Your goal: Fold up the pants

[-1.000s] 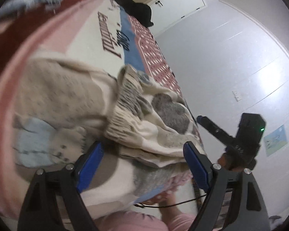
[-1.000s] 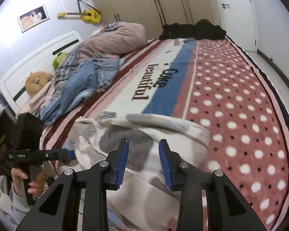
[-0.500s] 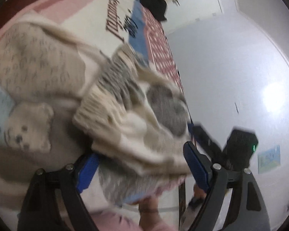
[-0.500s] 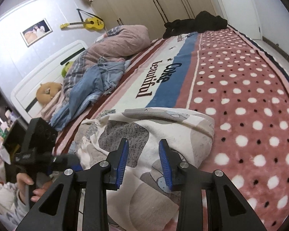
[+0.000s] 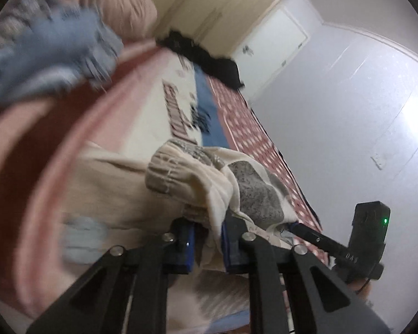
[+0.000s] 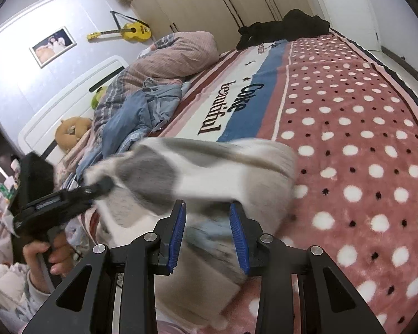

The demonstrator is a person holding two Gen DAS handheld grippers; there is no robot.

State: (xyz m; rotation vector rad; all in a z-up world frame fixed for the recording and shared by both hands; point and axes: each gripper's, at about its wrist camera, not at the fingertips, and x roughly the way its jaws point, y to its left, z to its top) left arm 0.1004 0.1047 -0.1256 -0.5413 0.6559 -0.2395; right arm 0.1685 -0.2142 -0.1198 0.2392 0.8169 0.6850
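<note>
Pants (image 6: 197,172) lie on blanket (image 6: 362,128) at near bed edge. Jeans (image 6: 142,114) sit left, w/ pillow (image 6: 178,55) behind; guitar (image 6: 128,31) on wall.

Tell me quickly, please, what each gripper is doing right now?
Left gripper: its jaws have just been closing and are shut on a fold of the pants.
Right gripper: jaws partly apart over the pants, pads not pressing any cloth; open.

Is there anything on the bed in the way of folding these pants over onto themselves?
Nothing visible. The cream pants with grey patches are pinched in the left tongs, whose jaws have just closed. The blue clothes heap lies apart, nearer the headboard.
</note>
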